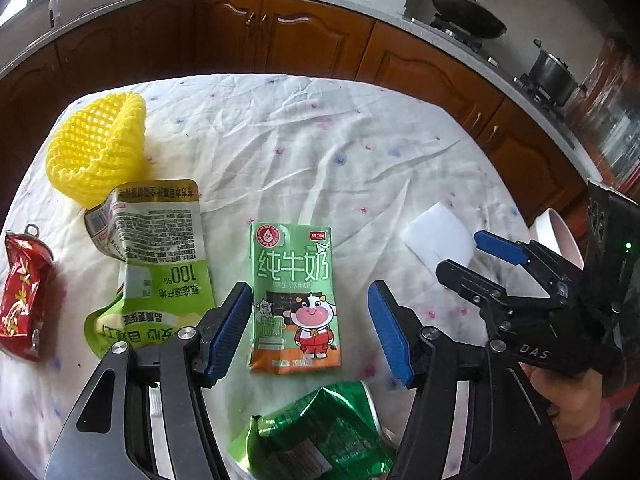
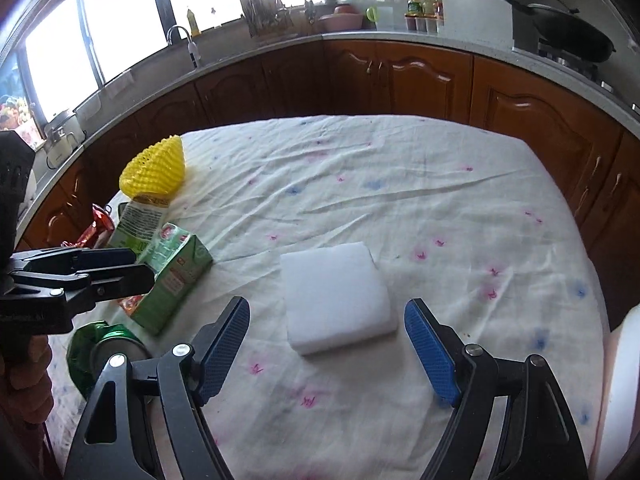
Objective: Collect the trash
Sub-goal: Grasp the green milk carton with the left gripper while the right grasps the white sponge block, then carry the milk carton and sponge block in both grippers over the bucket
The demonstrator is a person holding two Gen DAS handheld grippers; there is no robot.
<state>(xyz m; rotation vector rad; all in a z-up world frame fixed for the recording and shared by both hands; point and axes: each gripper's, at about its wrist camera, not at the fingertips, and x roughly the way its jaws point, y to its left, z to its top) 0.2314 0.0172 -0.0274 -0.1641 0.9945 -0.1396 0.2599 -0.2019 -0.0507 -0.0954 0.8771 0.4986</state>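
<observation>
A: How many pieces of trash are being shown on the tablecloth [image 1: 304,128]?

B: Six are being counted in the left wrist view. One yellow foam fruit net [image 1: 96,148] is lying at the upper left. One green pouch [image 1: 156,264] is lying below it, printed side turned away from the camera, with "100%" readable upside down. One crushed red can [image 1: 24,300] is lying at the left edge. One green milk carton [image 1: 294,296] is lying flat at the centre, marked 纯牛奶 above a cartoon cow. One crushed green can [image 1: 320,436] is seen at the bottom centre. One white foam block [image 1: 438,238] is lying at centre right.

A: How are the tools being held?

B: The left gripper [image 1: 310,324] is being held released, its blue pads spread to either side of the carton's lower half, and contact cannot be made out. The right gripper [image 2: 326,350] is likewise spread wide, with the white block between the pads and slightly beyond their tips. "DAS" is readable on its body at the right of the left view.

A: Are any containers being seen?

B: A pale rim [image 1: 560,236] is showing at the right edge; its contents cannot be told. On the counter at the upper right, one wok [image 1: 460,12] and one steel pot [image 1: 554,74] are standing; their insides are hidden.
</observation>
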